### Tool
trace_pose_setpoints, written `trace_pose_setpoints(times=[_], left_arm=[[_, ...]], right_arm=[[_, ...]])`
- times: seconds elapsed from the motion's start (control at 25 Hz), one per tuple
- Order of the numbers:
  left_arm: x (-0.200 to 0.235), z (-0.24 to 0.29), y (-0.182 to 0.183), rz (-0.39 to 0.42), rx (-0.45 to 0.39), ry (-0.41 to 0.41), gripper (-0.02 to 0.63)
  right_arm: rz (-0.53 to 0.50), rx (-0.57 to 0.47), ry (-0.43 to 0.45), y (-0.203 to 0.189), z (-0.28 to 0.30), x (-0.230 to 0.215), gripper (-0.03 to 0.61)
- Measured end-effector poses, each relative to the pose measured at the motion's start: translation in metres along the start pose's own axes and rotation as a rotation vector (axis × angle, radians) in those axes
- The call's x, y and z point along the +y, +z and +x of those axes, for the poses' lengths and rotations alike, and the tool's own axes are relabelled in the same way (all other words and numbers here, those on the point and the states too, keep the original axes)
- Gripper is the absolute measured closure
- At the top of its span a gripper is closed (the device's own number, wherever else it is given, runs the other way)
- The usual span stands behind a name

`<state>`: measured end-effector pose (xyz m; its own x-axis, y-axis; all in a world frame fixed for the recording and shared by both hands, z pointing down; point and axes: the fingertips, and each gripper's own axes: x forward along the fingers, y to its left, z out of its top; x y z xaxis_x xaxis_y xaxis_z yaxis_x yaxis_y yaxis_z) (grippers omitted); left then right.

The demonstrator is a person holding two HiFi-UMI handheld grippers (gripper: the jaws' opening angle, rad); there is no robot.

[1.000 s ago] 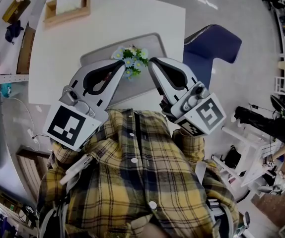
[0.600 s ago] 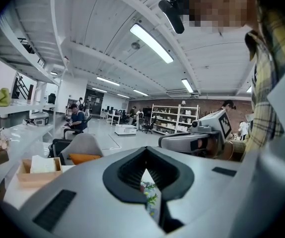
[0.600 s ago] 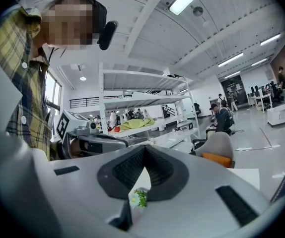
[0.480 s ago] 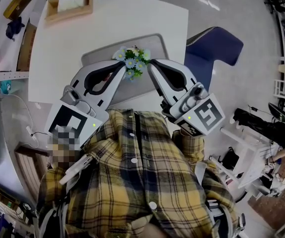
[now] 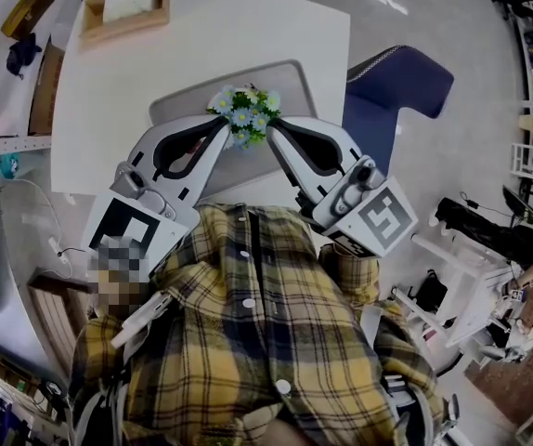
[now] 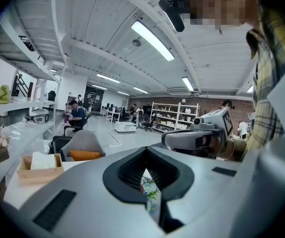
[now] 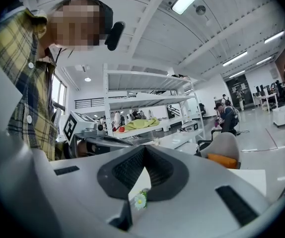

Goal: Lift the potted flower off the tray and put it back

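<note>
Right gripper [image 5: 272,126] has edged in — it and the left gripper [image 5: 224,128], both closed on nothing, flank the potted flower [image 5: 244,111] at the tray [image 5: 290,77] — pinch-lift or set-down, either fits.

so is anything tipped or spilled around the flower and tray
Nothing stands out. The potted flower is over the grey tray, with no spill on the white table. The left gripper and right gripper are both shut, one at each side of the blooms. The pot is hidden, so its tilt can't be judged.
</note>
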<state>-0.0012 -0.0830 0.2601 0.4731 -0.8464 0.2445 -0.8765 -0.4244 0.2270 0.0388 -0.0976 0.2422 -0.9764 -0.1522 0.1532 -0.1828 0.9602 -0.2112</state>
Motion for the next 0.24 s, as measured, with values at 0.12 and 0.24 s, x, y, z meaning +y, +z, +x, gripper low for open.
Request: trace_pose_setpoints(times=[0.12,0.24], left_arm=[[0.0009,0.0002,-0.0012,-0.005,0.003,-0.002,0.604],[0.0016,0.0008,-0.0006,0.0,-0.004,-0.007,0.604]], right_arm=[[-0.003,-0.029,0.015,0.0054,0.0025,0.002,0.58],[-0.011,-0.023,0.035,0.0042,0.0024,0.0055,0.58]])
